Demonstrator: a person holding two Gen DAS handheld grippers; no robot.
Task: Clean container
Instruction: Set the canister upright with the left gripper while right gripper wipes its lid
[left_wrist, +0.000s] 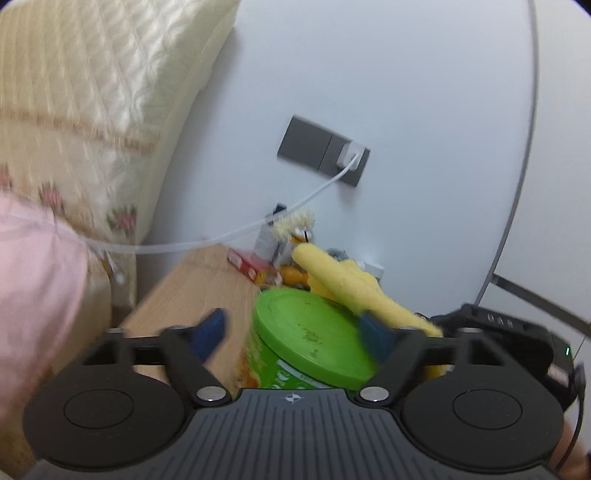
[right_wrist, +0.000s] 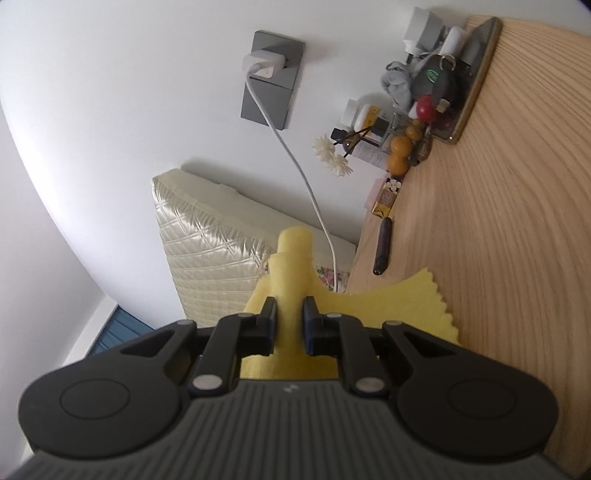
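**Two hand-held grippers, one green-lidded container, and the wipe about to begin**

The container (left_wrist: 295, 354), a tube with a green lid and a printed green and orange wall, sits low in the centre of the left wrist view, tilted and blurred, right in front of your left hand-held gripper (left_wrist: 295, 336). Its lid shows a few brownish specks, so the cleaning looks far from done. It lies between that gripper's blue fingertips (left_wrist: 212, 332), which stand wide apart; the left tip is clear of it, while the right tip overlaps the lid's edge in the blur, and I cannot tell whether it touches. You have no firm hold on it there.

Just above and to the right of the lid, the rolled yellow cloth (left_wrist: 347, 280) slants across the frame toward it. In the right wrist view your right hand-held gripper (right_wrist: 290, 321) is pinched tight on that yellow cloth, whose roll sticks out past the tips at mid-frame while a scalloped corner fans out to the right over the desk (right_wrist: 498, 258).

By my reading you are at the start of wiping. Next you need to steady the container with the left side, then bring the cloth's end flat onto the lid and rub across the specks.

Farther out, small clutter crowds the upper right of the right wrist view, and a white cable (right_wrist: 299, 166) drops from the wall socket.
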